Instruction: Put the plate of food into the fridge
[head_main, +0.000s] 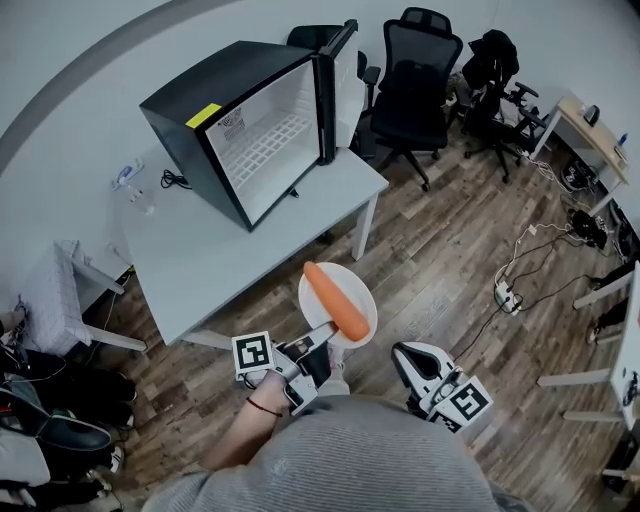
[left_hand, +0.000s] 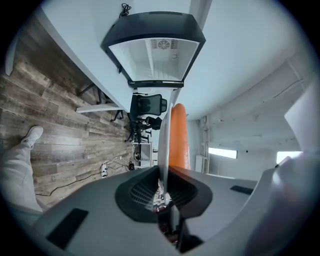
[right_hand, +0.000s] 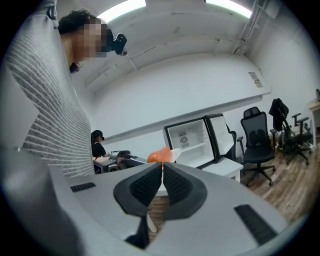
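My left gripper (head_main: 322, 338) clamps the rim of the white plate (head_main: 357, 284) carrying a carrot (head_main: 335, 300), near the surface (head_main: 200, 260) with the open fridge (head_main: 250, 130), while my right gripper (head_main: 403, 356) is closed, empty.

We find no legible text: yellow sticker (head_main: 203, 115), white printed label (head_main: 232, 124) on black mini fridge (head_main: 190, 85), print too small.

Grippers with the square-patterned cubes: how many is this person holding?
2. The left gripper clamps the rim of the plate carrying the carrot; the right gripper is empty, jaws together, at lower right.
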